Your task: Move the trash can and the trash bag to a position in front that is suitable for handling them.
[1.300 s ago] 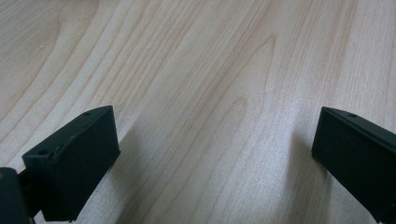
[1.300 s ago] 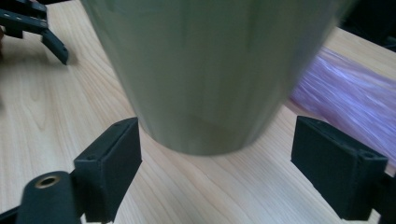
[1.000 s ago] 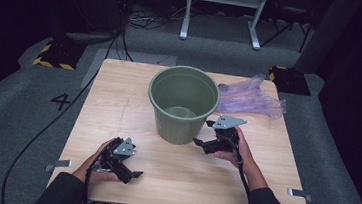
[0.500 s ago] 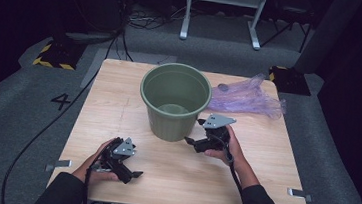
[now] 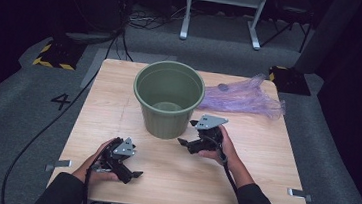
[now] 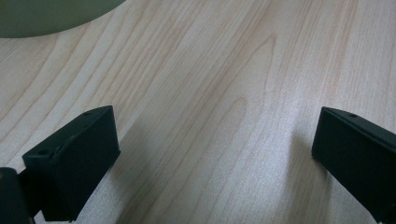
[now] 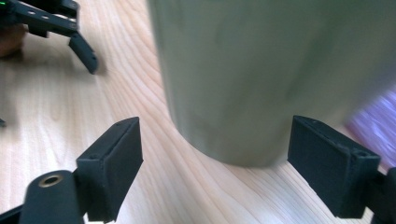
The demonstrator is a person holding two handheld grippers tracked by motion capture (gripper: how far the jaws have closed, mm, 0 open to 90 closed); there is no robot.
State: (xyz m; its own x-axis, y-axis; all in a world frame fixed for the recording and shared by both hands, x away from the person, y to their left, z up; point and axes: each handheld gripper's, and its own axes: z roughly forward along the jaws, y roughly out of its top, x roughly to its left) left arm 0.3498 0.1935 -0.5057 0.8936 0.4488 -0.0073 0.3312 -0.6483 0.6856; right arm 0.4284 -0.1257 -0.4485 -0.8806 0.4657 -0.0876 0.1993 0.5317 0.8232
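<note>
Green plastic bucket (image 5: 168, 99) has slid left across the surface (image 5: 264, 155) and now stands near its middle, pushed by my right tongs (image 5: 191, 139), jaws apart just beside its base; room opens beside the purple bag (image 5: 242, 99). Left tongs (image 5: 129, 173) rest apart, empty. One bucket, one bag, two tongs.

**Bucket blocking the middle of the desk**

The green bucket (image 5: 168, 98) is standing mid-desk, just ahead of the right tool (image 5: 191, 139) and barring its way forward. The purple bag (image 5: 243, 99) is lying behind it to the right. Bare wood is lying open around the left tool (image 5: 128, 172).
</note>
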